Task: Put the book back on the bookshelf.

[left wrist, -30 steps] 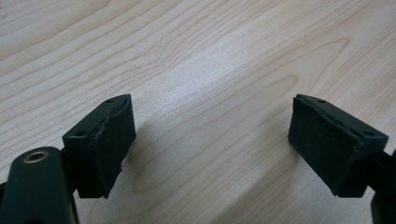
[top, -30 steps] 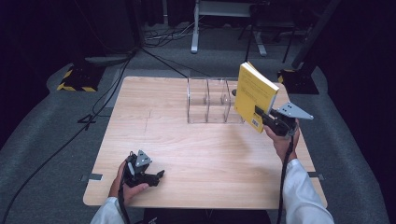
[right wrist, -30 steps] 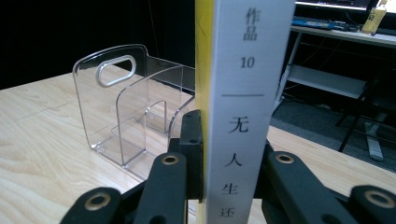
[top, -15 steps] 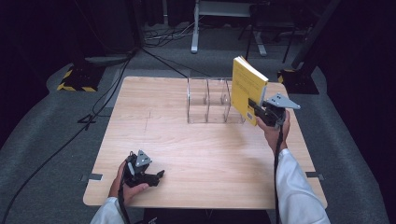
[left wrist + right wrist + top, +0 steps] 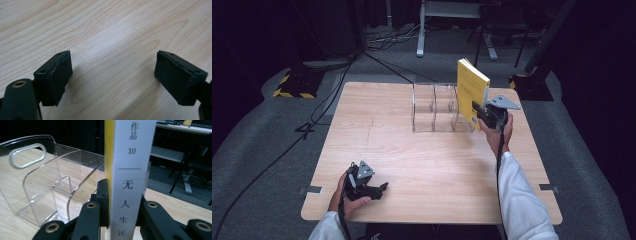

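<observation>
A yellow book (image 5: 471,92) with a white spine (image 5: 130,177) is held upright in the air, my right gripper (image 5: 484,114) shut on its lower part. It hangs just right of a clear acrylic rack (image 5: 438,107) with several slots, standing at the far middle of the wooden table (image 5: 427,165). In the right gripper view the rack (image 5: 45,182) lies to the left of the book, its dividers empty. My left gripper (image 5: 374,190) rests near the table's front left, held by a hand, its jaws open with only bare wood between them (image 5: 112,75).
Beyond the table lie a dark floor, cables (image 5: 327,100), a yellow-and-black striped base (image 5: 292,85) and a stand's legs (image 5: 462,30). The table's right edge runs close beside the right hand (image 5: 499,135).
The right gripper has carried the book leftwards, from beyond the rack's right end to close against it. The left gripper has stayed where it was.
</observation>
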`<state>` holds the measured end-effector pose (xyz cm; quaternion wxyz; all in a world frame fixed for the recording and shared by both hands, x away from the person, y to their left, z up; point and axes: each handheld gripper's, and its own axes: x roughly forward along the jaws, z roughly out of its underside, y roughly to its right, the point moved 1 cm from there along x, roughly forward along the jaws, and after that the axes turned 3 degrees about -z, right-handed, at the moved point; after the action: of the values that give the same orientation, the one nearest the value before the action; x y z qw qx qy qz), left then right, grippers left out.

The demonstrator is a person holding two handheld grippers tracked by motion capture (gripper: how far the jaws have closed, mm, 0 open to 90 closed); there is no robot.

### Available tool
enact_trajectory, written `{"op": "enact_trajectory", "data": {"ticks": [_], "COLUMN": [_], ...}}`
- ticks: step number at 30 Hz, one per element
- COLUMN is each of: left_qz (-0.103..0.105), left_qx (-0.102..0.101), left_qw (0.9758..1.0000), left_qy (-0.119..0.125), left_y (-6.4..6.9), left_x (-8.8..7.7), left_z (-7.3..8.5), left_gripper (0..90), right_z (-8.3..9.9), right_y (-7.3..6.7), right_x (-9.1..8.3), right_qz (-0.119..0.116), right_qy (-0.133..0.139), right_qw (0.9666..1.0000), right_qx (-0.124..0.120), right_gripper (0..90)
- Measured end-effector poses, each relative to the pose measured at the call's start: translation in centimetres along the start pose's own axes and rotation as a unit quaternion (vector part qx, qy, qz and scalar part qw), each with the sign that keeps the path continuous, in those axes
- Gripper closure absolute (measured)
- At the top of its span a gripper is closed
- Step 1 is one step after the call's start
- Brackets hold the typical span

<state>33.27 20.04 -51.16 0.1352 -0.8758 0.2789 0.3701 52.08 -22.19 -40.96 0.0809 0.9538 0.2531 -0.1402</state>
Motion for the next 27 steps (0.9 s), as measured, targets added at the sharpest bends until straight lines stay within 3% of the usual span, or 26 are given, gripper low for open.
{"op": "enact_trajectory", "data": {"ticks": [12, 18, 27], "left_qz": [0.0, 0.0, 0.003], "left_qx": [-0.001, -0.001, 0.001], "left_qw": [1.0, 1.0, 1.0], "left_qy": [0.0, 0.0, 0.001], "left_y": [0.0, 0.0, 0.1], "left_x": [0.0, 0.0, 0.0], "left_z": [0.0, 0.0, 0.0], "left_gripper": [15.4, 15.5, 15.5], "right_z": [0.1, 0.1, 1.0], "right_y": [0.2, -0.1, -0.4], "right_x": [3.0, 3.8, 4.7], "right_qz": [0.018, 0.027, 0.035], "right_qy": [-0.01, -0.016, -0.014], "right_qw": [0.9997, 0.9995, 0.9989], "right_qx": [0.014, 0.009, 0.027], "right_gripper": [76.7, 76.7, 76.5]}}
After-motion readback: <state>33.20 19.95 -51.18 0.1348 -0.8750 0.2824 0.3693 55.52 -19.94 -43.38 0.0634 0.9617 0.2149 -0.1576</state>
